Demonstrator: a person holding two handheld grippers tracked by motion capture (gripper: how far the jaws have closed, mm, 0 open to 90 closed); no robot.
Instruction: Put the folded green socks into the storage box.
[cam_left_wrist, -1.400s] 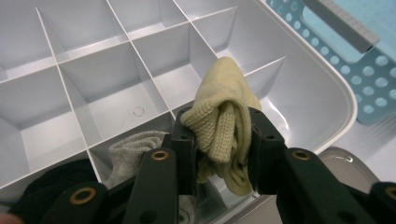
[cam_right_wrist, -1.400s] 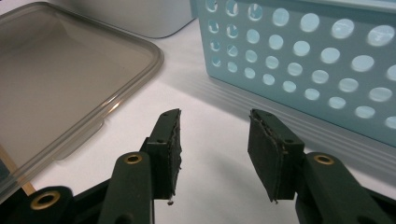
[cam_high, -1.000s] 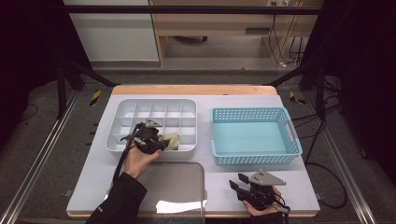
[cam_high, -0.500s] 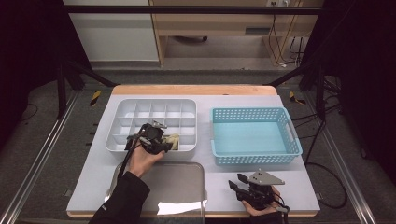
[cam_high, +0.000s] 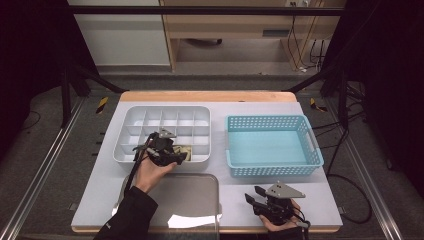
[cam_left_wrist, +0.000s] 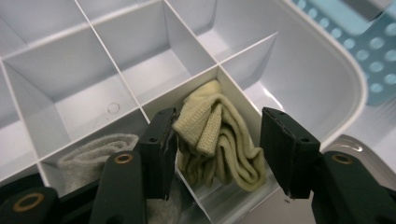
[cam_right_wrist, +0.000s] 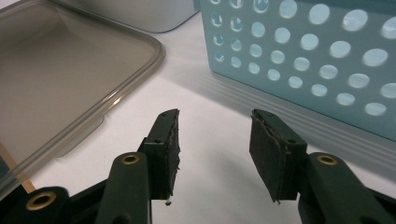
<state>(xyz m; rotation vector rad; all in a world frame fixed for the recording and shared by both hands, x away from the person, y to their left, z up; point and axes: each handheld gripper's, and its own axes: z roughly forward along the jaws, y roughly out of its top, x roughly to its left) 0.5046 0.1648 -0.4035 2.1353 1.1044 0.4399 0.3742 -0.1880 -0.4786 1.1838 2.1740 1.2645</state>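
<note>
My left gripper (cam_left_wrist: 217, 149) has just been opening; its jaws stand apart around the yellow sock (cam_left_wrist: 219, 140) in a front cell of the white tray (cam_high: 202, 112), perhaps brushing it. A grey sock (cam_left_wrist: 88, 154) fills the neighbouring cell. My right gripper (cam_right_wrist: 215, 149) gapes empty between lid (cam_right_wrist: 56, 70) and blue basket (cam_right_wrist: 327, 60).

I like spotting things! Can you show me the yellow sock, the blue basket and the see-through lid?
Yellow sock (cam_left_wrist: 219, 140), left gripper view, its folded middle.
Blue basket (cam_high: 272, 171), high view, its front wall.
See-through lid (cam_right_wrist: 56, 70), right gripper view, its flat middle.
</note>
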